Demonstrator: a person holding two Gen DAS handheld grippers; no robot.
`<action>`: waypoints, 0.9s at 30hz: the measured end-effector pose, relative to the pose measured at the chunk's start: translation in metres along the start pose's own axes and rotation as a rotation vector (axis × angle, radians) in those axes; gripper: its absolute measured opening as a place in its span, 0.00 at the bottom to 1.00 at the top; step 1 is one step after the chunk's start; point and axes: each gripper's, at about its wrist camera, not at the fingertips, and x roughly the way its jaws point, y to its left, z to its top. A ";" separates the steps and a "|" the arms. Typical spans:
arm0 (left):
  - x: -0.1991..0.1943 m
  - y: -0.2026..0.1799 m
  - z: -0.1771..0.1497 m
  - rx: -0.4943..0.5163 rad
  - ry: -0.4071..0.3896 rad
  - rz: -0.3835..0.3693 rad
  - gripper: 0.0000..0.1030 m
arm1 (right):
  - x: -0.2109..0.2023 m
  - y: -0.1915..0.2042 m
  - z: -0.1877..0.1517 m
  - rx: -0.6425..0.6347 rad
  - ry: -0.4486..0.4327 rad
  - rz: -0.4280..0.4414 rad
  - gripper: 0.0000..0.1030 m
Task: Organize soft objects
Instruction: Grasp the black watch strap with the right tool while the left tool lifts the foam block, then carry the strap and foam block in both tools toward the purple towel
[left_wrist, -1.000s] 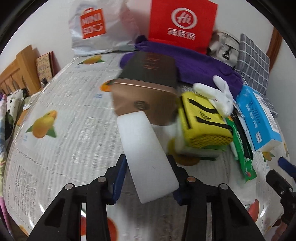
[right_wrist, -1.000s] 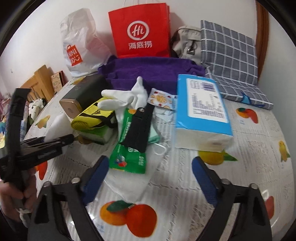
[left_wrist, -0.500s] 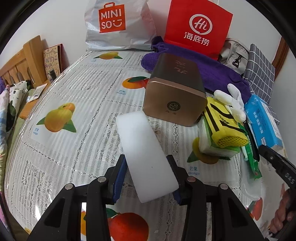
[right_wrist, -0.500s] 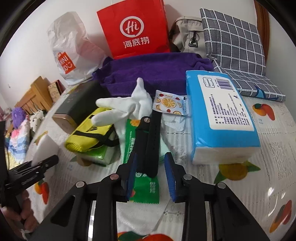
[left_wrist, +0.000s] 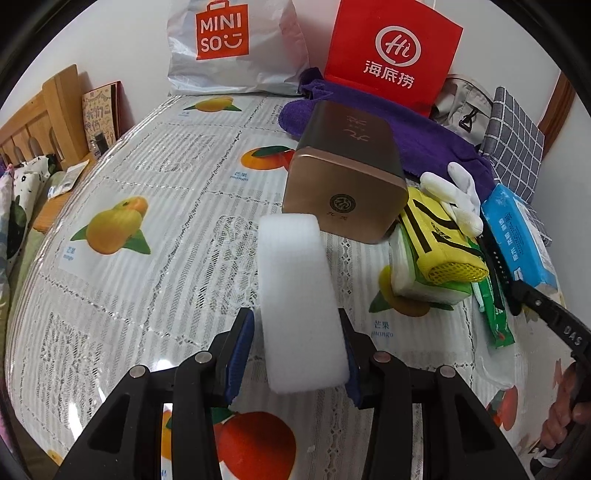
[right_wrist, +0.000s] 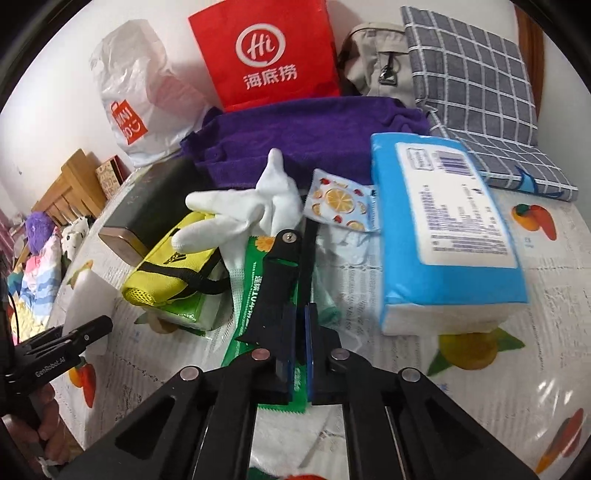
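A white foam sponge (left_wrist: 295, 295) is clamped between the blue pads of my left gripper (left_wrist: 295, 354), held above the fruit-print tablecloth (left_wrist: 147, 277) in front of a bronze tin box (left_wrist: 343, 177). In the right wrist view my right gripper (right_wrist: 301, 332) is shut, its pads pinching the near end of a black strap (right_wrist: 277, 280) that lies on a green wipes packet (right_wrist: 251, 295). A white glove (right_wrist: 251, 210) and a yellow pouch (right_wrist: 166, 273) lie just left of the strap. The left gripper (right_wrist: 85, 332) with the sponge (right_wrist: 92, 295) shows at the left edge.
A blue tissue pack (right_wrist: 443, 236) lies right of the strap, with a fruit-print sachet (right_wrist: 340, 199) behind it. A purple towel (right_wrist: 314, 140), a red paper bag (right_wrist: 266, 55), a white plastic bag (left_wrist: 229, 44) and a grey checked cushion (right_wrist: 469, 85) line the back. A wooden headboard (left_wrist: 37, 122) stands left.
My right gripper's jaws went from wide open to shut around the black strap as it moved in over the green packet. The left gripper kept its hold on the sponge.
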 end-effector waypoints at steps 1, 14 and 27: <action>-0.001 0.000 -0.001 -0.001 -0.001 0.003 0.40 | -0.006 -0.001 -0.001 -0.002 -0.007 0.000 0.03; -0.031 -0.001 -0.015 -0.011 -0.025 0.050 0.40 | -0.069 -0.012 -0.047 -0.063 0.008 0.024 0.02; -0.042 -0.020 -0.026 0.025 -0.023 0.050 0.40 | -0.080 -0.036 -0.088 -0.070 0.026 -0.030 0.16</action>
